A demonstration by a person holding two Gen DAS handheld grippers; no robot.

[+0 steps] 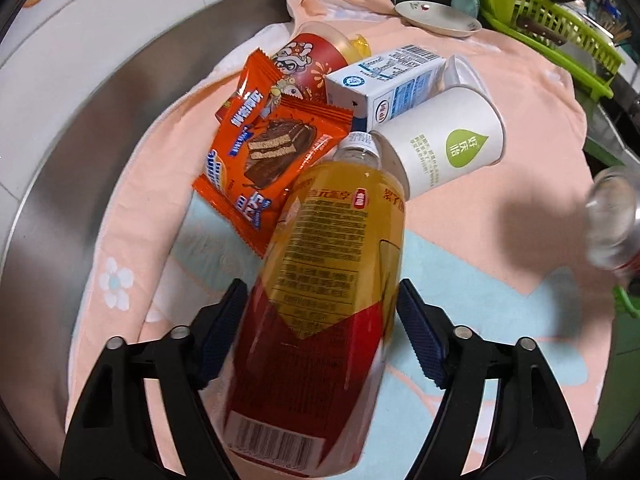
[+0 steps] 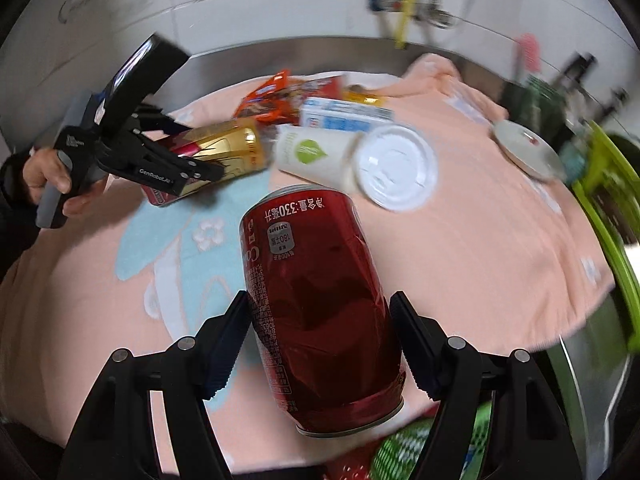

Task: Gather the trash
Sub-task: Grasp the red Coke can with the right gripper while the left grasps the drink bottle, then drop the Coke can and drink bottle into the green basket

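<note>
Bottle [image 1: 320, 280] clamped crosswise in L gripper [image 1: 320, 336], low over towel [image 1: 500, 220], next to trash pile. R gripper [image 2: 320, 344] grips red can [image 2: 316, 300] mid-body, lifted clear, prob. for carrying to bin.

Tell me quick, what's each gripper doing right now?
Left gripper: closed on the yellow-and-red drink bottle.
Right gripper: closed on the red soda can.
</note>
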